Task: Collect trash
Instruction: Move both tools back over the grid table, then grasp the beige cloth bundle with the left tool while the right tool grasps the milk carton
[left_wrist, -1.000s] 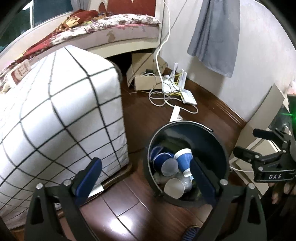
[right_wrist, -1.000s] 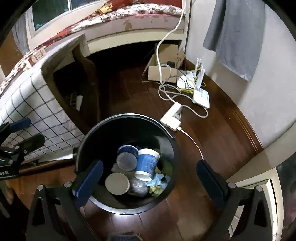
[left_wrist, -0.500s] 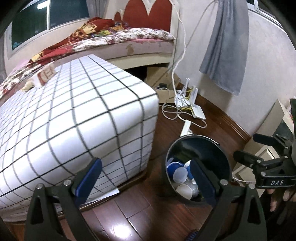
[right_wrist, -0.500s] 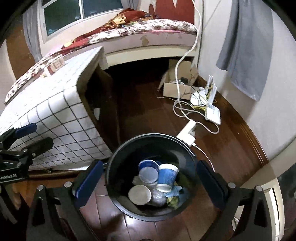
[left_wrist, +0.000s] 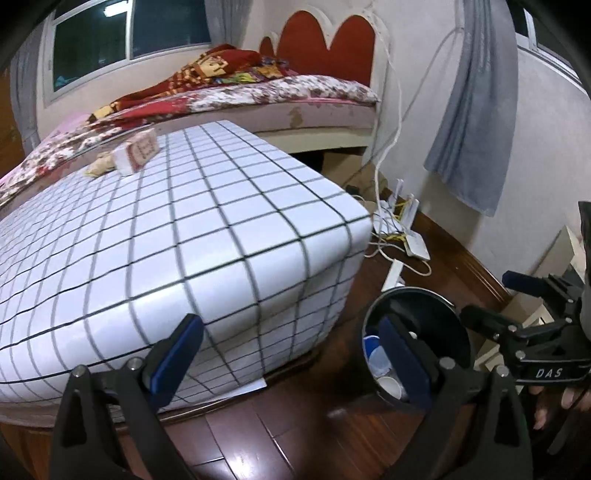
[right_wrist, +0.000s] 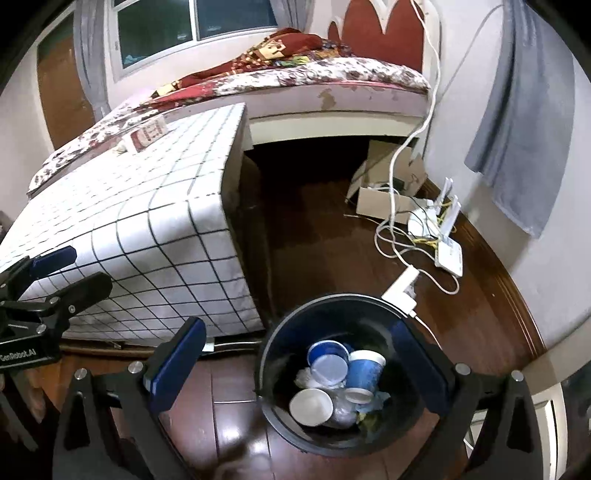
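Note:
A black trash bin (right_wrist: 369, 306) stands on the dark wood floor beside a low table. It holds several blue and white paper cups (right_wrist: 364, 371) and crumpled scraps. The bin also shows in the left wrist view (left_wrist: 448, 328). On the table's grid-patterned cloth (left_wrist: 184, 221) lie a red-and-white carton (left_wrist: 138, 153) and a crumpled beige scrap (left_wrist: 98, 168); the carton also shows in the right wrist view (right_wrist: 147, 134). My left gripper (left_wrist: 290, 356) is open and empty, level with the table's near edge. My right gripper (right_wrist: 299, 363) is open and empty above the bin.
A bed (right_wrist: 295, 77) runs along the back. A cardboard box (right_wrist: 384, 188), white routers (right_wrist: 443, 236), a power strip (right_wrist: 400, 288) and loose cables lie on the floor at the right wall. A grey cloth (right_wrist: 524, 122) hangs there.
Both grippers have risen and pulled back from the bin. The tabletop with the carton has come into view, and the bin looks smaller and lower.

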